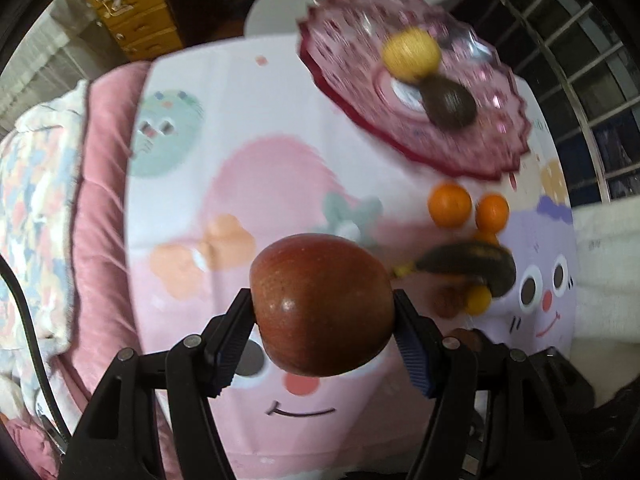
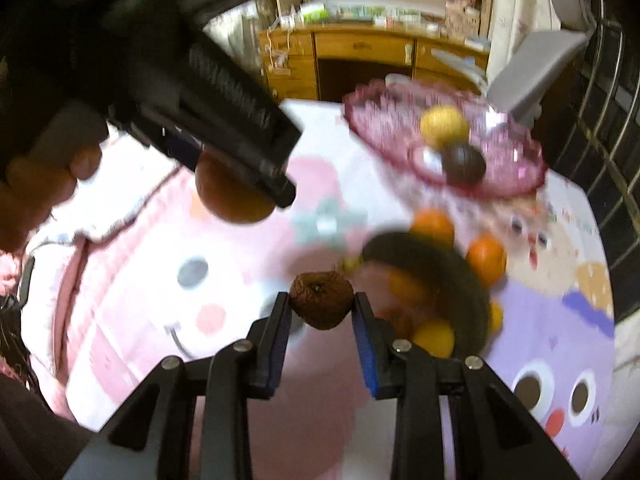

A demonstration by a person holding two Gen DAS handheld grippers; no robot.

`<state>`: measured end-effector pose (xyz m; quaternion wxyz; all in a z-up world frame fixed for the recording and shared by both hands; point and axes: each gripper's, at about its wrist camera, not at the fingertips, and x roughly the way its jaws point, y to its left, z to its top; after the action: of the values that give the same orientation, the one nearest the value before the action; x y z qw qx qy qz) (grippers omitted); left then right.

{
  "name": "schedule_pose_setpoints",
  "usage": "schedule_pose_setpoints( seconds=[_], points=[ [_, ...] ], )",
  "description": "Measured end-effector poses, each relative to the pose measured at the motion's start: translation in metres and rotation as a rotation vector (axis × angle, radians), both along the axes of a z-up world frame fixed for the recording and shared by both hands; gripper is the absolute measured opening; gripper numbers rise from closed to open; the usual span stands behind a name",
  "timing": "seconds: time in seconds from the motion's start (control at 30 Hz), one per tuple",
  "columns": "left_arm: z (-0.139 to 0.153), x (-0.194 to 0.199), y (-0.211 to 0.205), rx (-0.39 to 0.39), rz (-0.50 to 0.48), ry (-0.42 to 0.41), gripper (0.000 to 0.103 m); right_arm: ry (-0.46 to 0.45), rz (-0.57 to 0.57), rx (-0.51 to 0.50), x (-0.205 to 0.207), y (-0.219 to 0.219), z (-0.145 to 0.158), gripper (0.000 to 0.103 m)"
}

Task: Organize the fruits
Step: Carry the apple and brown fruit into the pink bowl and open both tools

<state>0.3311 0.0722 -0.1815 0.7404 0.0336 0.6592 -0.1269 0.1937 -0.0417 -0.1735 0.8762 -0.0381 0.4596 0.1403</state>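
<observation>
Beyond apple, oranges, blackened banana

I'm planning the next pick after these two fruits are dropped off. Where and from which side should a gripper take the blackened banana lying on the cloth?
Grip the banana across its thick middle, coming from above with the jaws spanning its narrow width. It lies flat and curved, with small orange fruits crowded against it, so the sides are less open. The yellow stem end looks too thin to hold.

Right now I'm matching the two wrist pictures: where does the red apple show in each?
Left wrist: the red apple sits low centre, clamped by the left gripper.
Right wrist: upper left of centre, partly hidden behind the left gripper's dark finger.
Shared landmark: pink scalloped plate, upper right in both.
</observation>
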Motion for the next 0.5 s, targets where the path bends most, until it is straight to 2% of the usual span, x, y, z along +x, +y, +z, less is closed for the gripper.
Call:
schedule_pose_setpoints(
  seconds=[0.17,0.3,0.5],
  points=[
    [0.028,0.03,0.005,0.004,0.008,-0.078,0.066,-0.111,0.012,0.006,0.028,0.007,0.033,0.031],
    [0.049,0.055,-0.004,-0.009,0.003,-0.145,0.066,-0.169,-0.032,0.018,0.048,0.0,0.053,0.031],
    [0.07,0.094,-0.029,-0.033,-0.029,-0.242,0.066,-0.185,-0.096,0.019,0.082,-0.02,0.055,0.031]
  ],
)
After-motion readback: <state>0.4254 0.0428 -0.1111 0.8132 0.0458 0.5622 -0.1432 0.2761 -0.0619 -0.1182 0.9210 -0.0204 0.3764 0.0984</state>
